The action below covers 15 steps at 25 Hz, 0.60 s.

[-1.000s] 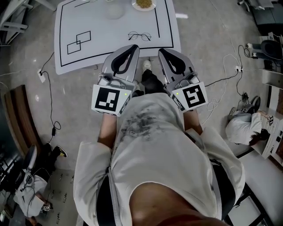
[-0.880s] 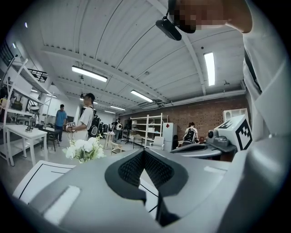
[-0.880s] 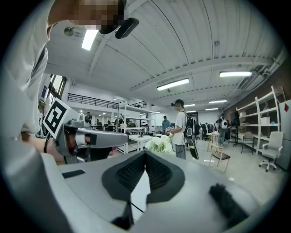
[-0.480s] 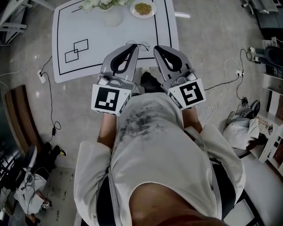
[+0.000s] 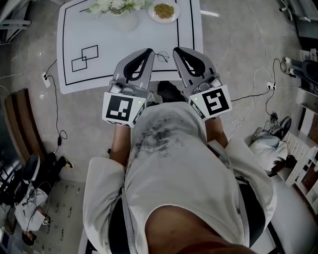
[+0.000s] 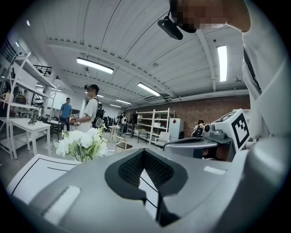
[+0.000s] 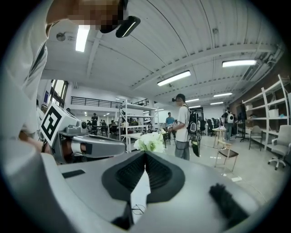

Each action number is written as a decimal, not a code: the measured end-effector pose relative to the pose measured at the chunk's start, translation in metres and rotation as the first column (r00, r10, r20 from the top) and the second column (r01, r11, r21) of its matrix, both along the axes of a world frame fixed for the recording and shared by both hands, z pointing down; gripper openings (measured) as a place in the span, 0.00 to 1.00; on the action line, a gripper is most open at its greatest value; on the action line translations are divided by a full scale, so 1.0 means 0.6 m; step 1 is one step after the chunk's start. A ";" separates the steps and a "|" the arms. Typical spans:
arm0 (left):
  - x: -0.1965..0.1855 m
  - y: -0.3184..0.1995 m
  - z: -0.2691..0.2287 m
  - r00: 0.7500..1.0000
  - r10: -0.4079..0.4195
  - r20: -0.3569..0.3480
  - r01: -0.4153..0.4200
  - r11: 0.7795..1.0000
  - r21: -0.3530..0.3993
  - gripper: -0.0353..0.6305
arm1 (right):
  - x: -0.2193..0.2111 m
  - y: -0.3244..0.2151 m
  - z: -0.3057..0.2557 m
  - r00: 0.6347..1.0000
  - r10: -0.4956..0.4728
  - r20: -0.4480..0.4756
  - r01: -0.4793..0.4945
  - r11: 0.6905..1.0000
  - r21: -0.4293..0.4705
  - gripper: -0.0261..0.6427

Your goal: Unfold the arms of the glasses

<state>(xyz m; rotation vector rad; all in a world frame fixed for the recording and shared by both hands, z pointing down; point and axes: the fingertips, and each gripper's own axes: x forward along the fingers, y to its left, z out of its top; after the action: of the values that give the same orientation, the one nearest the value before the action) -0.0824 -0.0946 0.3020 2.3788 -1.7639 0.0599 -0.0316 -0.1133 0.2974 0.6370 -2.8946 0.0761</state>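
Now: round wire glasses (image 5: 161, 55) on white tbl (image 5: 124, 49).

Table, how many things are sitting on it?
3: white flowers at the far edge, a plate of food to their right, glasses at the near edge. More may be hidden.

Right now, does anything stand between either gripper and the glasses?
Nothing visible does. The glasses lie on the table just ahead of the left gripper and right gripper, both shut; the flowers and dish sit farther back.
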 end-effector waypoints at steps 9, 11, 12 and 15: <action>-0.009 -0.040 0.047 1.000 0.012 -0.003 -0.013 0.999 -0.042 0.07 | 0.003 -0.038 0.069 0.988 -0.063 -0.142 0.062 0.998 -0.013 0.06; -0.006 -0.047 0.055 1.000 0.012 0.010 -0.012 0.999 -0.052 0.07 | 0.006 -0.046 0.076 0.988 -0.070 -0.138 0.069 0.998 -0.013 0.06; -0.004 -0.049 0.060 1.000 0.020 0.020 -0.018 0.998 -0.059 0.07 | 0.006 -0.050 0.079 0.988 -0.077 -0.136 0.076 0.997 -0.007 0.06; 0.005 -0.053 0.083 0.997 0.050 0.058 -0.044 0.994 -0.095 0.07 | 0.008 -0.056 0.090 0.983 -0.106 -0.149 0.106 0.994 -0.008 0.06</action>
<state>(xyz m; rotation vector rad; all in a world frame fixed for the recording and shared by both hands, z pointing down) -0.0793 -0.1263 0.3518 2.3753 -1.6906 0.2175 -0.0268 -0.1470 0.3513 0.4659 -2.7772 0.0141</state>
